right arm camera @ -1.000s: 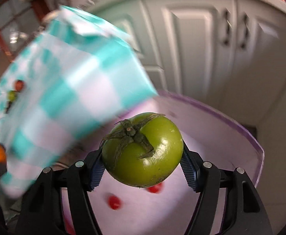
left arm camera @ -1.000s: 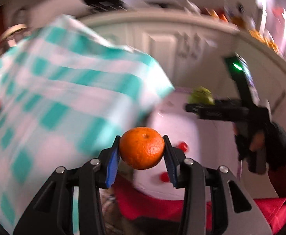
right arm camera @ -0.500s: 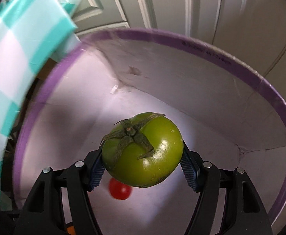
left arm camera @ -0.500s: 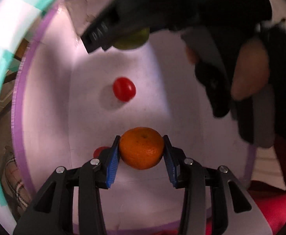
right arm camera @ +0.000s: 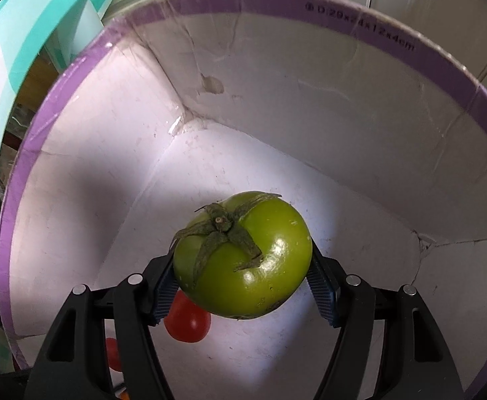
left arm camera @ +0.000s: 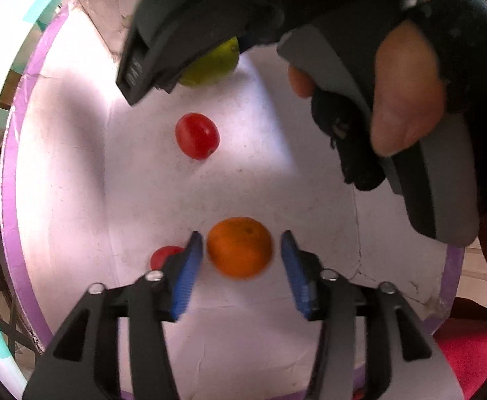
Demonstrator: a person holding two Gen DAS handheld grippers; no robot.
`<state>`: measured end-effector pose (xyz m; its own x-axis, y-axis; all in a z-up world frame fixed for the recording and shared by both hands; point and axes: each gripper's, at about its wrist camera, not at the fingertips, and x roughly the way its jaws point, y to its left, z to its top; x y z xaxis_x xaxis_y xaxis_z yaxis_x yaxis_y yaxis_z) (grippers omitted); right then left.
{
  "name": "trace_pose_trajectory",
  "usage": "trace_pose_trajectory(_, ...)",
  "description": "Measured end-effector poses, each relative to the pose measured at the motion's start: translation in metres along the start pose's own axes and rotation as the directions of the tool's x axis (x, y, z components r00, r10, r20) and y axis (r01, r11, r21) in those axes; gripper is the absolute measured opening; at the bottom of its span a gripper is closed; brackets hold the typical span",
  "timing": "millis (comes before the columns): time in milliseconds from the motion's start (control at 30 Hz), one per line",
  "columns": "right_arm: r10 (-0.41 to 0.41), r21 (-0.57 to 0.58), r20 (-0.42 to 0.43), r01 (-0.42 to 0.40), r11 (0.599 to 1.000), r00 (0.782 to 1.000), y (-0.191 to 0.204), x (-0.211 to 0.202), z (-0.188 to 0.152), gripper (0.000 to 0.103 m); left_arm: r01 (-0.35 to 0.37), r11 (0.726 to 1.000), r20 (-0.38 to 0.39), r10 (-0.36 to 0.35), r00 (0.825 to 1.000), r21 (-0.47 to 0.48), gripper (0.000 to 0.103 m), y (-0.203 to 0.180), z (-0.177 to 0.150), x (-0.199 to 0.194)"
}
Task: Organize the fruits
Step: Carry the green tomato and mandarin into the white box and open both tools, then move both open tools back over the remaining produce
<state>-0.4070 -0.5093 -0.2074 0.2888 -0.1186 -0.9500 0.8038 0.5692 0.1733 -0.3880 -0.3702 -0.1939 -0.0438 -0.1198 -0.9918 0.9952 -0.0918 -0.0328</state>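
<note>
**Hard light, bent edges**

Sunlight is falling in bright patches across the white box floor (left arm camera: 250, 173), throwing soft shadows. The orange (left arm camera: 240, 247) is smearing with motion blur. Glare is glinting on the green tomato (right arm camera: 243, 256). Fisheye distortion is curving the purple rim (right arm camera: 360, 16).

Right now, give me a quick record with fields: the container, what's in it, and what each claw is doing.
container: white box with purple rim
loose inside: two red cherry tomatoes
left claw: jaws have just been opening, orange between them, pads clear of it
right claw: shut on green tomato, held over the box floor
beside box: teal checked cloth
</note>
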Motion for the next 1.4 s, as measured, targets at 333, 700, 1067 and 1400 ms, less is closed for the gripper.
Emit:
trace_pose_trajectory(333, 0.005, 0.032, 0.009, -0.006, 0.999, 1.0, 0.004, 0.011, 0.028, 0.081, -0.039, 0.998, 0.095, 0.043, 0.995, -0.046, 0.062, 0.021, -0.011, -0.032)
trace_pose_trajectory(700, 0.001, 0.074, 0.079, -0.007, 0.997, 0.997, 0.001, -0.026, 0.036, 0.082, -0.186, 0.964, 0.393, 0.248, 0.885, -0.188, 0.089, 0.024, -0.041, -0.127)
trace_pose_trajectory(1067, 0.114, -0.142, 0.352, -0.068, 0.988, 0.929, 0.083, -0.145, 0.017, 0.088, -0.055, 0.817, 0.633, 0.485, 0.603, -0.574, 0.101, 0.093, -0.152, -0.267)
trace_pose_trajectory(1400, 0.431, -0.508, 0.451, -0.173, 0.844, 0.782, 0.237, -0.227, -0.024, 0.088, 0.026, 0.366, 0.327, 0.795, 0.51, -0.93, 0.101, 0.226, -0.299, -0.324)
